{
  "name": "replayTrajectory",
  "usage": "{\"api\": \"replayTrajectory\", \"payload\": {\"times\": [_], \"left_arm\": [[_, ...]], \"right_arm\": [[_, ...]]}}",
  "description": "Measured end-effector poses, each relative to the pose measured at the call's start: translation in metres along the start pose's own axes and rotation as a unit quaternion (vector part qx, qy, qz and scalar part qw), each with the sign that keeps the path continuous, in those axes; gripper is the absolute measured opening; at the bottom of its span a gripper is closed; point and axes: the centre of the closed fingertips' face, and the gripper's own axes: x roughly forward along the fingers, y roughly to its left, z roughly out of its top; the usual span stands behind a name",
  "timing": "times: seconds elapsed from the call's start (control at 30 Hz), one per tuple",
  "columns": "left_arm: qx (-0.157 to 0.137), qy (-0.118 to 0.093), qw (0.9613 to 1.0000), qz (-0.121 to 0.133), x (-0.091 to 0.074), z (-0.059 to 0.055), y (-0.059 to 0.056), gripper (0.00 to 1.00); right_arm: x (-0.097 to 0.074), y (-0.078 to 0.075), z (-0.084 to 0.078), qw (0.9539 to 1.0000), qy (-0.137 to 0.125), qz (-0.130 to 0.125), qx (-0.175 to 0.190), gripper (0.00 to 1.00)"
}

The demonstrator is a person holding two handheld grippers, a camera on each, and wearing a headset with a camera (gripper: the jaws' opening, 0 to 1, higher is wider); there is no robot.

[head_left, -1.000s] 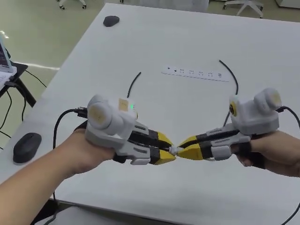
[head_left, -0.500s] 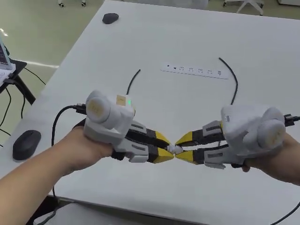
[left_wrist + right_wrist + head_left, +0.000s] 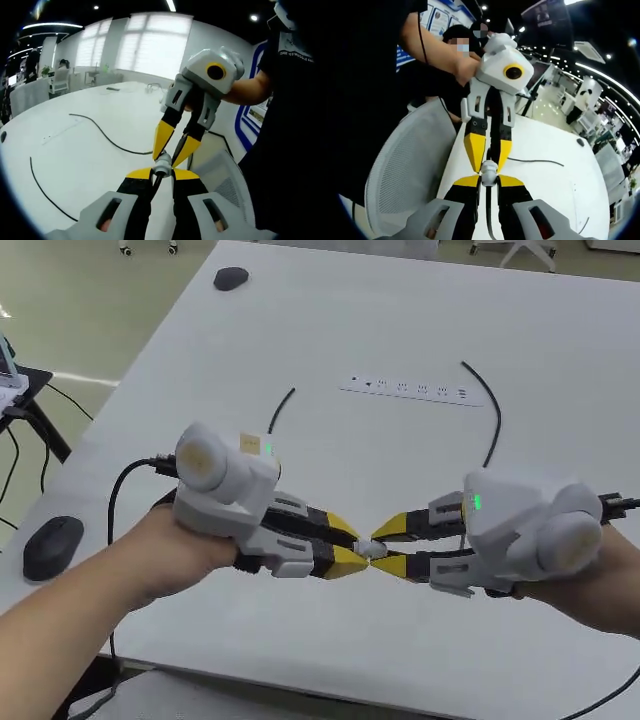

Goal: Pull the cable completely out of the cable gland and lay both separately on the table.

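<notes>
Cable gland [image 3: 372, 551]: a small pale fitting held in the air above the near edge of the counter [image 3: 330, 320], caught between the tips of both grippers, which meet nose to nose. The left gripper [image 3: 357, 553] has its yellow-tipped jaws drawn almost together on one end of it. The right gripper [image 3: 386, 551] clamps the other end with its jaws set a little wider.

Since a second ago the right gripper has rolled over in the hand. Its pale housing now faces up toward the head view and a green light shows on it. The left gripper and the gland have kept their place.

The right gripper view adds a thin black strand, apparently the cable [image 3: 487, 212], running from the gland back between that gripper's own jaws. In the head view it cannot be made out. Both gripper views also take in a white mesh chair [image 3: 405, 160] and the person's dark shirt behind the opposite gripper.

A dark mouse [image 3: 52, 545] sits by the left edge. Farther out, two loose black cords [image 3: 281, 412] lie well apart at mid-counter with a white power strip [image 3: 405, 390] between them. A second mouse [image 3: 231, 278] lies toward the far left corner.
</notes>
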Motion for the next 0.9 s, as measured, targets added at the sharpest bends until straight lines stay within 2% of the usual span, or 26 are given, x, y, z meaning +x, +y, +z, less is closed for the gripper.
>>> {"api": "replayTrajectory", "payload": {"times": [0.1, 0.23, 0.3, 0.37, 0.43, 0.57, 0.63, 0.67, 0.7, 0.77, 0.9], "left_arm": [[0.000, 0.001, 1.0000, 0.002, -0.001, 0.000, 0.001, 0.14], [0.004, -0.004, 1.0000, 0.006, -0.003, 0.001, 0.003, 0.14], [0.005, -0.004, 0.9999, 0.010, -0.004, 0.002, 0.005, 0.14], [0.004, -0.006, 0.9999, 0.014, -0.006, 0.004, 0.007, 0.14], [0.010, -0.007, 0.9997, 0.019, -0.008, 0.009, 0.010, 0.14], [0.018, -0.012, 0.9994, 0.028, -0.011, 0.018, 0.015, 0.14], [0.020, -0.013, 0.9992, 0.031, -0.012, 0.022, 0.017, 0.14], [0.024, -0.013, 0.9991, 0.033, -0.012, 0.023, 0.017, 0.14], [0.026, -0.015, 0.9990, 0.034, -0.012, 0.026, 0.018, 0.14], [0.026, -0.017, 0.9989, 0.034, -0.011, 0.028, 0.018, 0.14], [0.028, -0.018, 0.9988, 0.036, -0.010, 0.030, 0.019, 0.14]], "right_arm": [[-0.002, -0.004, -0.003, 0.9997, 0.004, -0.013, 0.019, 0.13], [-0.013, -0.008, 0.001, 0.9987, -0.012, -0.033, 0.038, 0.17], [-0.019, -0.013, 0.000, 0.9963, -0.018, -0.052, 0.066, 0.19], [-0.027, -0.024, -0.001, 0.9914, -0.031, -0.085, 0.095, 0.19], [-0.035, -0.027, -0.003, 0.9877, -0.033, -0.097, 0.118, 0.23], [-0.043, -0.037, -0.014, 0.9821, -0.008, -0.138, 0.128, 0.24], [-0.043, -0.041, -0.023, 0.9767, 0.011, -0.164, 0.139, 0.22], [-0.039, -0.037, -0.020, 0.9781, 0.004, -0.157, 0.136, 0.22], [-0.035, -0.035, -0.019, 0.9776, 0.002, -0.160, 0.137, 0.21], [-0.034, -0.037, -0.024, 0.9743, 0.024, -0.185, 0.126, 0.19], [-0.030, -0.039, -0.020, 0.9715, 0.023, -0.199, 0.127, 0.13]]}}
